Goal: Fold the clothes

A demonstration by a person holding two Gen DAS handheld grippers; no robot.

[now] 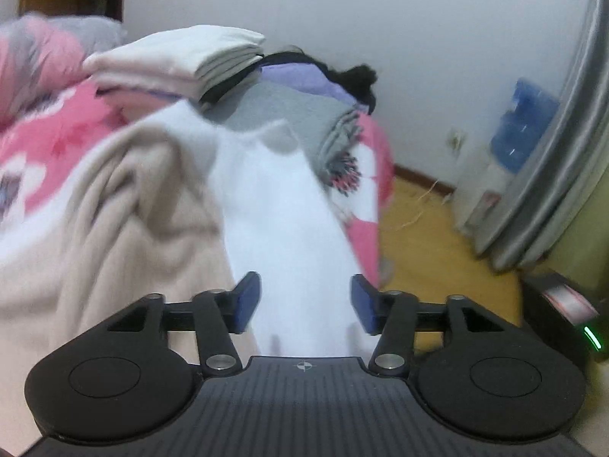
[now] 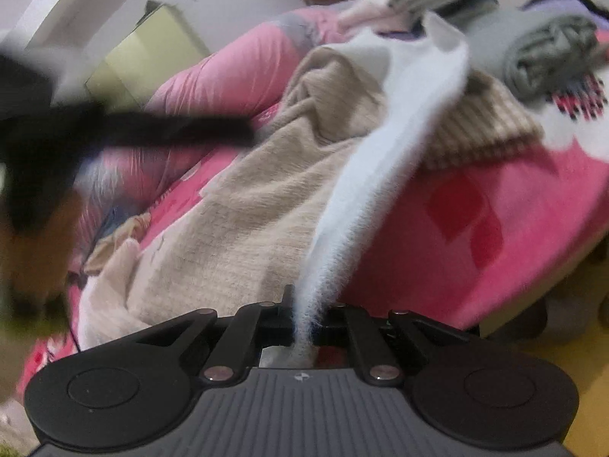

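Here white garment [image 2: 384, 175] pinched in right hand-held gripper [image 2: 304, 327] (blurred).

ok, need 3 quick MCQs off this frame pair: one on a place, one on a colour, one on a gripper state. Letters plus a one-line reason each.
1. Where is the folded grey garment?
A. on the floor
B. on the bed, beside the stack of folded clothes
C. in the left hand-held gripper

2. What colour is the garment in the right hand-held gripper?
A. white
B. black
C. green

3. How do the left gripper's jaws stand?
A. shut on the beige sweater
B. out of view
C. apart, white cloth between them

Answers:
1 B: it lies on the pink bedding next to the stack.
2 A: the fuzzy strip running into the closed jaws is white.
3 C: the blue pads sit either side of the white cloth with gaps showing.
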